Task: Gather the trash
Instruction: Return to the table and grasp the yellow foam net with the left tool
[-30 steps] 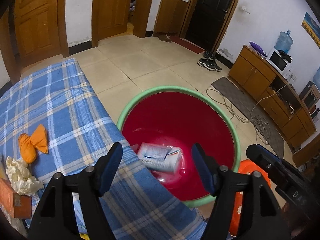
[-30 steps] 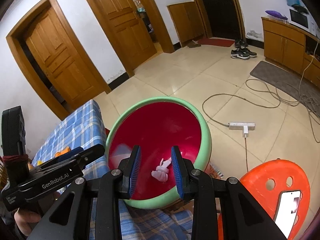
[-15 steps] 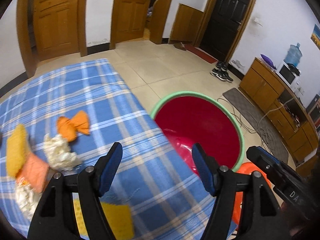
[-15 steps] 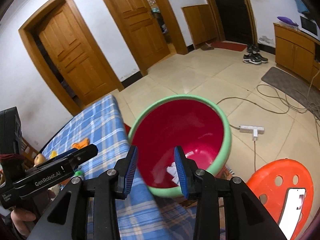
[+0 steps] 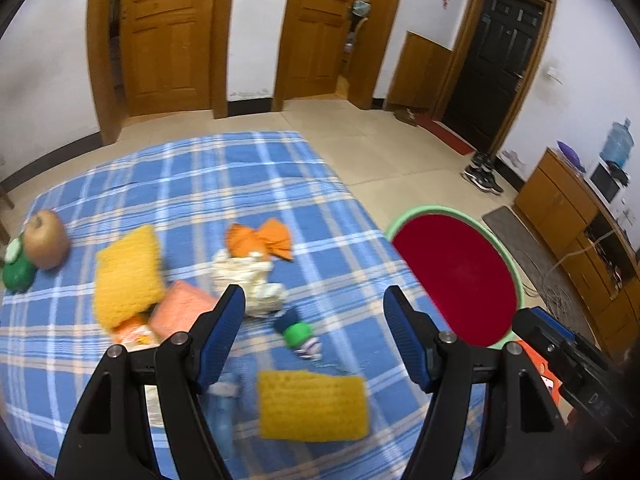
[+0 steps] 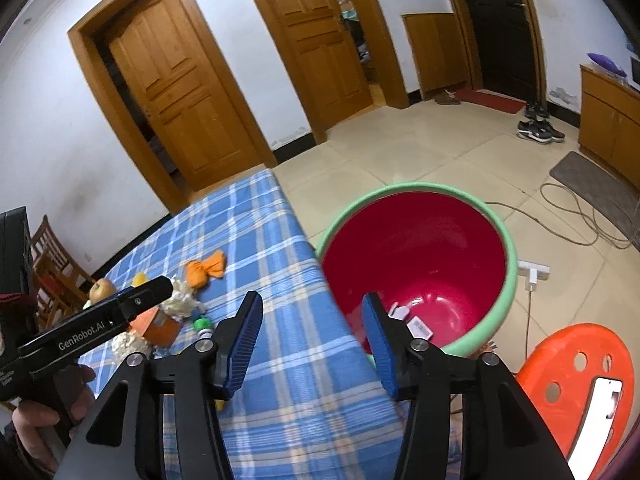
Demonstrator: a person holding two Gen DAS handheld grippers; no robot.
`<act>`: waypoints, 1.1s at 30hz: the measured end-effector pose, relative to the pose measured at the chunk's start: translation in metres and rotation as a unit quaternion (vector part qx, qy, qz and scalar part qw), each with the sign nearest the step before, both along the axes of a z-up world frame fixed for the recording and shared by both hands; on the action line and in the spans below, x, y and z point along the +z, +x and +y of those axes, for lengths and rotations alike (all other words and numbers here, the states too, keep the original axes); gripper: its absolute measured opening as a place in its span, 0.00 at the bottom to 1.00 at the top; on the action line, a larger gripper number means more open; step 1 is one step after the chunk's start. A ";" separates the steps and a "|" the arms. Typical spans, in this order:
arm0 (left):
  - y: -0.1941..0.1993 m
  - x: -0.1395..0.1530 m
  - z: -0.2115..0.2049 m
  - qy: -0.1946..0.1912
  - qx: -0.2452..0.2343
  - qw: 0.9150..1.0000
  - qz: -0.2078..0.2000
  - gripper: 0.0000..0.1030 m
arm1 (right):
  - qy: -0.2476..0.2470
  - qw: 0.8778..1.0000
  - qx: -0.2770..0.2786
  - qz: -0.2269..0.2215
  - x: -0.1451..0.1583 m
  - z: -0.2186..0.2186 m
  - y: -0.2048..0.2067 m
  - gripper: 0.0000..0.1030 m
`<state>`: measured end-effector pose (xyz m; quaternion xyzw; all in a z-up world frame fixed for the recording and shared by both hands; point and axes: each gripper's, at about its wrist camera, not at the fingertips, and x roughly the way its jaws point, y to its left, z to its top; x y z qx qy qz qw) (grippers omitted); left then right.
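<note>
My left gripper [image 5: 314, 320] hangs over the blue plaid tablecloth [image 5: 200, 184] with its jaws spread wide and nothing between them; in line with the gap lie a crumpled white tissue wad [image 5: 248, 276] and a small green-capped bottle [image 5: 296, 332], the tissue touching an orange wrapper [image 5: 260, 240] on its far side; nearer to me lies a yellow sponge cloth [image 5: 312, 404], and a second yellow cloth [image 5: 128, 272] rests left of the tissue, overlapping a salmon-coloured packet [image 5: 180, 308]; far left, near the cloth's edge, I see a brown fruit [image 5: 46, 238] touching a green object [image 5: 16, 272] that is cut off by the frame.

My right gripper [image 6: 312, 340] sits over the table's right edge [image 6: 320, 280], jaws moderately apart and empty; the red basin with the green rim [image 6: 508, 248] stands on the floor just beside that edge, and small white scraps [image 6: 416, 322] lie at its bottom; an orange stool [image 6: 576, 364] stands just right of the basin with a phone [image 6: 596, 416] on it.

The far half of the cloth is bare; beyond the basin the tiled floor [image 6: 420, 152] is open, save for a cable and power strip [image 6: 534, 270] to the right.
</note>
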<state>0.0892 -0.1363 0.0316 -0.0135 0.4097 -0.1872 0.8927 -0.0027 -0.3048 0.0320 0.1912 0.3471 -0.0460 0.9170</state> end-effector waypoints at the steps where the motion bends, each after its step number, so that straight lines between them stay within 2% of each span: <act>1: 0.000 0.000 0.005 0.000 0.005 1.000 0.000 0.69 | -0.001 1.000 0.005 0.001 0.000 0.005 0.002 0.53; 8: 0.006 -0.003 0.043 0.001 0.042 0.999 -0.002 0.69 | -0.006 1.000 0.020 0.010 -0.005 0.027 0.015 0.61; 20: 0.030 -0.032 0.105 0.008 0.106 0.994 0.024 0.69 | -0.009 0.998 0.053 0.038 -0.024 0.061 0.048 0.65; 33: 0.065 -0.064 0.121 -0.004 0.116 0.992 0.052 0.71 | -0.010 0.995 0.086 0.050 -0.033 0.084 0.085 0.65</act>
